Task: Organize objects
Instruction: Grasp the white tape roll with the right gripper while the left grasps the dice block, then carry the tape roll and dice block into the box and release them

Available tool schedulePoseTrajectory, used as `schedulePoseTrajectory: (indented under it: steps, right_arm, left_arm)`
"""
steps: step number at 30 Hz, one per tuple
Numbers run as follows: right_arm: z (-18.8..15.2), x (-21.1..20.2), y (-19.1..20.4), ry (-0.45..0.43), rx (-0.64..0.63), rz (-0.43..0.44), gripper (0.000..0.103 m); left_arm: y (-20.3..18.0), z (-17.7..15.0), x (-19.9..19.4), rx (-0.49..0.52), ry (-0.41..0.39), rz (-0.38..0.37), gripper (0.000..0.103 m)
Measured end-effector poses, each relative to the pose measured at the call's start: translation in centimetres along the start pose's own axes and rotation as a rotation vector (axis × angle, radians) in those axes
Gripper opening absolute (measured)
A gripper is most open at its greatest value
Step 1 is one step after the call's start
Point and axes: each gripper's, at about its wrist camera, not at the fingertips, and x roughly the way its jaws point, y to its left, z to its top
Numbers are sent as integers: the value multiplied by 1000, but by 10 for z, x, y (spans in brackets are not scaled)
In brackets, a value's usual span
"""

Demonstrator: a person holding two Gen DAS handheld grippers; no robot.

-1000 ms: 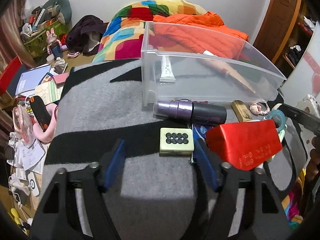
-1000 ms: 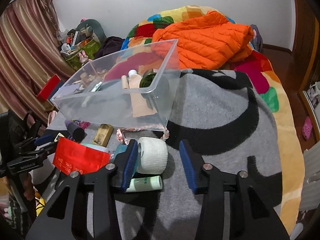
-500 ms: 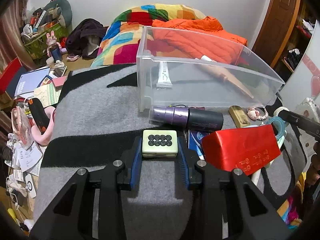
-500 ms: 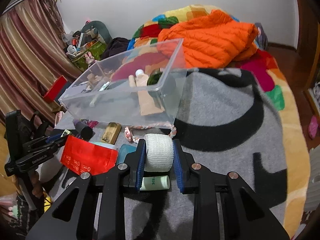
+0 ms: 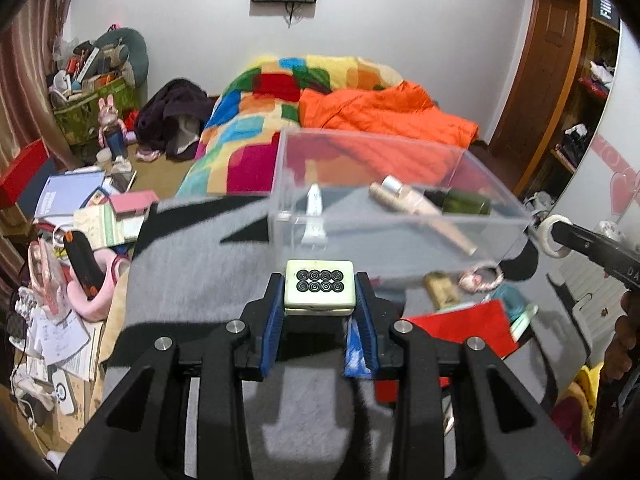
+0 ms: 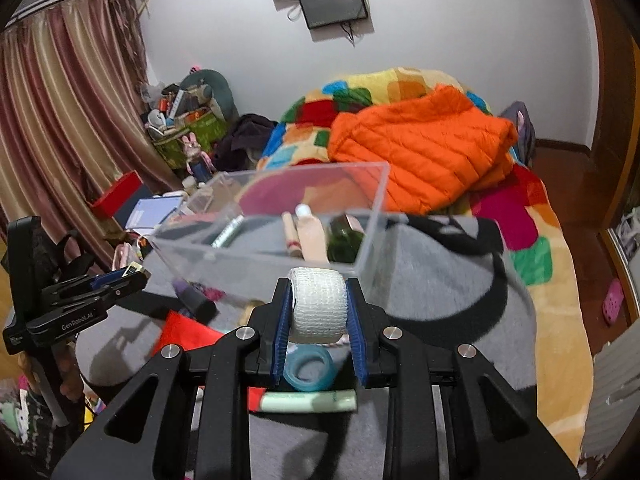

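My left gripper is shut on a pale green mahjong tile with black circles and holds it lifted, just in front of the clear plastic bin. My right gripper is shut on a white bandage roll, raised near the bin's near wall. The bin holds a white tube, a beige bottle and a dark green bottle. The left gripper also shows in the right wrist view.
On the grey and black blanket lie a red pouch, a gold case, a pink bracelet, a teal tape roll, a pale green tube and a dark cylinder. An orange jacket lies behind the bin.
Both grippers closed on their objects, the left on the tile and the right on the bandage roll, then lifted them off the blanket and up toward the bin.
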Motion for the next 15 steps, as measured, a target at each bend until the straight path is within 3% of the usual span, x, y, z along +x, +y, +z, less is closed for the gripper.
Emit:
schedulePoseTrajectory:
  steps: [6, 15]
  right_arm:
    - [16, 4, 13, -29, -26, 17, 24]
    - [44, 29, 20, -36, -34, 29, 24]
  left_arm:
    - [-11, 18, -3, 23, -52, -16, 34]
    - [-16, 41, 9, 30, -64, -34, 34]
